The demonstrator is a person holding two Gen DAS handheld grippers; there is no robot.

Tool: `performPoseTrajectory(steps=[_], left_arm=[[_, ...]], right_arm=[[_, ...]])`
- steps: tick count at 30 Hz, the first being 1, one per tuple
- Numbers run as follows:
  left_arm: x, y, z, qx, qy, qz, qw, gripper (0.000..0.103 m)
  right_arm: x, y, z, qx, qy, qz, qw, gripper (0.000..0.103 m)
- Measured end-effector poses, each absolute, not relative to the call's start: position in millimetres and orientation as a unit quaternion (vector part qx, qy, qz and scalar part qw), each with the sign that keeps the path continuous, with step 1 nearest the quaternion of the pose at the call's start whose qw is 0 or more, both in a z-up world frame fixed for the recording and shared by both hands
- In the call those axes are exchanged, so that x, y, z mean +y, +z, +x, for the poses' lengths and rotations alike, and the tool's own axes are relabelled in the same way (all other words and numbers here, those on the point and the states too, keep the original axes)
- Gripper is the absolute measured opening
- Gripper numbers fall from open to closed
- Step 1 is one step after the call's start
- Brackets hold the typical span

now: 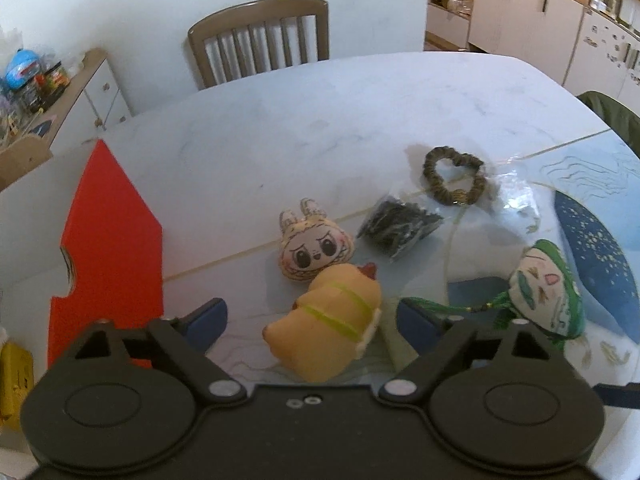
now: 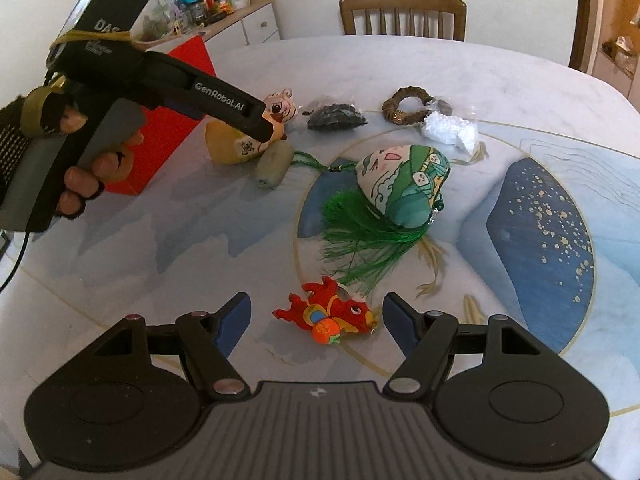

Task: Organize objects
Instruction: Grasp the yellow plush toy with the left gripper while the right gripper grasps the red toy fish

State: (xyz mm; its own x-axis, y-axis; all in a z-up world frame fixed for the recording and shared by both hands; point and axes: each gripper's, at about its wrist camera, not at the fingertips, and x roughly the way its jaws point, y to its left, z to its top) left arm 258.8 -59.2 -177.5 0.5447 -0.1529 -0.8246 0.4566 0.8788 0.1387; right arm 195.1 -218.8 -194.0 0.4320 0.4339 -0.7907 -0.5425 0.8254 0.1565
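Note:
My left gripper [image 1: 310, 314] is open, its blue fingers on either side of a yellow plush chick [image 1: 326, 326] with green bands. Behind the chick lies a rabbit-eared doll face [image 1: 316, 250]. From the right wrist view the left gripper [image 2: 268, 120] hangs over the same chick [image 2: 236, 146], held by a hand. My right gripper [image 2: 316, 320] is open around a small red dragon plush [image 2: 328, 316] lying flat. A green sachet [image 2: 404, 186] with a tassel rests in the table's middle. A red box [image 1: 108, 248] stands at the left.
A dark packet [image 1: 398, 224], a brown scrunchie [image 1: 454, 176] and a white foam piece [image 2: 450, 130] lie further back. A grey-green roll [image 2: 274, 166] sits beside the chick. A wooden chair [image 2: 402, 14] stands behind the marble table [image 1: 280, 120]. A cluttered cabinet [image 1: 60, 96] is at the left.

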Motion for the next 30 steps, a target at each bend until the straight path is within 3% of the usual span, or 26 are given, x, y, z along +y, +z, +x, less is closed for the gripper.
performPoseTrajectory(steps=[9,11,18,20,30], left_arm=[[-56,-186,263,0.453,-0.184,0.156,0.858,0.074],[-54,-185,262,0.454,-0.189,0.146,0.859,0.065],[-54,-183,260,0.45,-0.191,0.142,0.861,0.061],[-52,-180,259,0.449,-0.191,0.136,0.862,0.06],[-45,-161,246,0.442,-0.196,0.123,0.867,0.059]], right_arm=[[-216,-202,195,0.451,0.283,-0.076,0.843,0.062],[-214,-203,194,0.446,0.282,-0.084,0.845,0.06],[-213,-204,190,0.439,0.285,-0.093,0.847,0.059],[-212,-203,189,0.441,0.284,-0.096,0.846,0.035],[-213,-198,191,0.436,0.279,-0.095,0.851,0.035]])
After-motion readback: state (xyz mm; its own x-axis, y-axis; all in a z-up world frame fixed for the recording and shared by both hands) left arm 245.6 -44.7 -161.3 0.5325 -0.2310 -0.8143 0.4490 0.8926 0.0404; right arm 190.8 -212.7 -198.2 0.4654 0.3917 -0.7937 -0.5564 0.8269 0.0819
